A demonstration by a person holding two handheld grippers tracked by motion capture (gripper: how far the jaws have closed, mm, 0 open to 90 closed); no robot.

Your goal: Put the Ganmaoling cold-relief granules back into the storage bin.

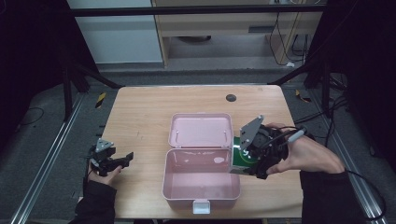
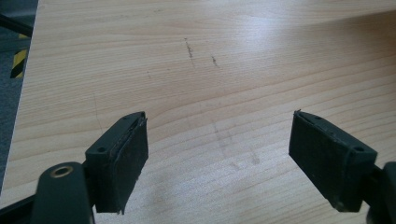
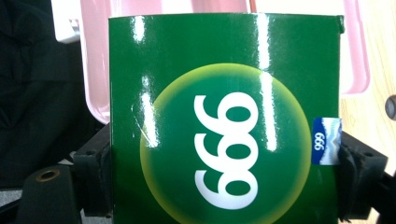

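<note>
High view, green box (image 1: 241,158) upright, tilted twd pink case (image 1: 201,186)

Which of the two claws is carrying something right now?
The right claw: its jaws clamp a green box by its sides at the right edge of the open pink case. The left claw stands open over bare table.

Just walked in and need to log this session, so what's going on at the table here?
A person works with two hand-held grippers at a light wooden table. The right gripper is shut on a glossy green carton printed with white digits in a yellow-ringed circle, holding it at the right edge of an open pink plastic box whose lid lies flat behind it. The left gripper rests open over bare wood, holding nothing.
</note>
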